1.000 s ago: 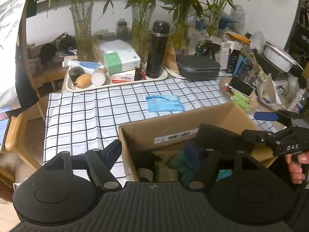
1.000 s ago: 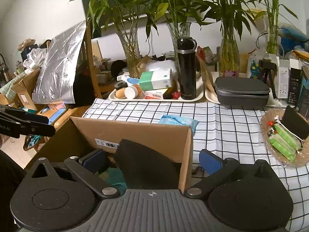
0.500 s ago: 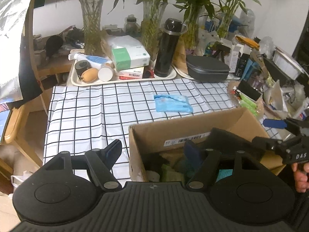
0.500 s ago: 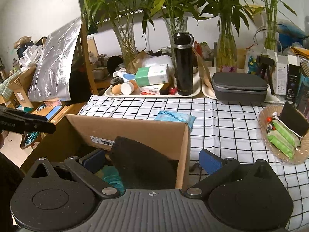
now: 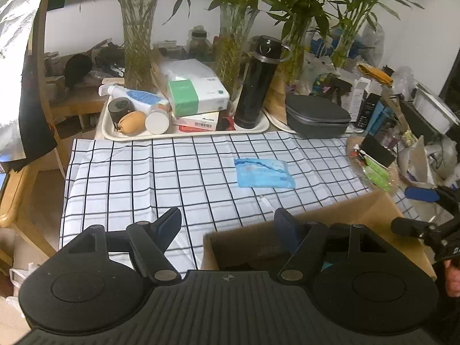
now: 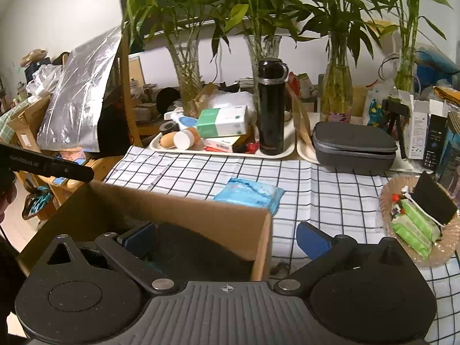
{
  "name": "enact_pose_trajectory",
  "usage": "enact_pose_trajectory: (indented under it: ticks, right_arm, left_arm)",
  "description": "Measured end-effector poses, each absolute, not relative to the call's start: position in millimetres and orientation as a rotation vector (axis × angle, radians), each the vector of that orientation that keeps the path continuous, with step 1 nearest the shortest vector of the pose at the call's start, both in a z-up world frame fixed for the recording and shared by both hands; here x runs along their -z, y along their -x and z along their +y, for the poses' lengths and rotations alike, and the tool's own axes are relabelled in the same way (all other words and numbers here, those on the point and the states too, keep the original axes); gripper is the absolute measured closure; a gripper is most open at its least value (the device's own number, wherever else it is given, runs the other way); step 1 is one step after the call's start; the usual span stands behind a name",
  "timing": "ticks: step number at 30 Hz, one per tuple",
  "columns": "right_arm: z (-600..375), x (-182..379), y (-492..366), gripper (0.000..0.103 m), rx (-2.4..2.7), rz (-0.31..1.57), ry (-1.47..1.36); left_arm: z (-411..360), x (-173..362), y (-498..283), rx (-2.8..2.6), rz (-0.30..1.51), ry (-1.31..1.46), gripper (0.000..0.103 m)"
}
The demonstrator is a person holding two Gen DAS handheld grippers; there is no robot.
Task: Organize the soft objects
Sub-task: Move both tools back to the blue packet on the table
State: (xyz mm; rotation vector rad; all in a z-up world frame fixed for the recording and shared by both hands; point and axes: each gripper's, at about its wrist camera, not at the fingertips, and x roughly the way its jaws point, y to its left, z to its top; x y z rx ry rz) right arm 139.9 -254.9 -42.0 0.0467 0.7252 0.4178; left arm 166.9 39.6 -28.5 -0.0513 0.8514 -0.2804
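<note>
Fingers of the left hand-held gripper (image 5: pixel 227 227) stand wide apart with nothing between them, tilted down over the near corner of the cardboard box (image 5: pixel 290 230). The right hand-held gripper (image 6: pixel 227 237) is also spread wide and empty, straddling the box's right wall, its left finger inside above dark cloth (image 6: pixel 195 253). A blue soft pack (image 5: pixel 264 173) lies on the checked bench (image 5: pixel 138 178), ahead of both and beyond the box.

Dim indoor light, glare on foil sheet (image 6: pixel 77 100), fisheye-bent edges, slight blur
</note>
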Motion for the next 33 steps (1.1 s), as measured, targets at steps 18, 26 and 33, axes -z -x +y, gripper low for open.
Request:
enact_pose_trajectory:
  ticks: [18, 26, 33]
  right_arm:
    - [-260, 61, -229, 0.000, -0.418, 0.701, 0.028]
    - [-264, 77, -270, 0.000, -0.478, 0.746, 0.023]
    - [-257, 103, -301, 0.013, -0.580, 0.821, 0.066]
  left_arm:
    - [44, 65, -231, 0.358, 0.844, 0.012, 0.032]
    - [54, 69, -233, 0.330, 0.873, 0.045, 0.032]
    - [52, 65, -231, 0.325, 0.891, 0.034, 0.032]
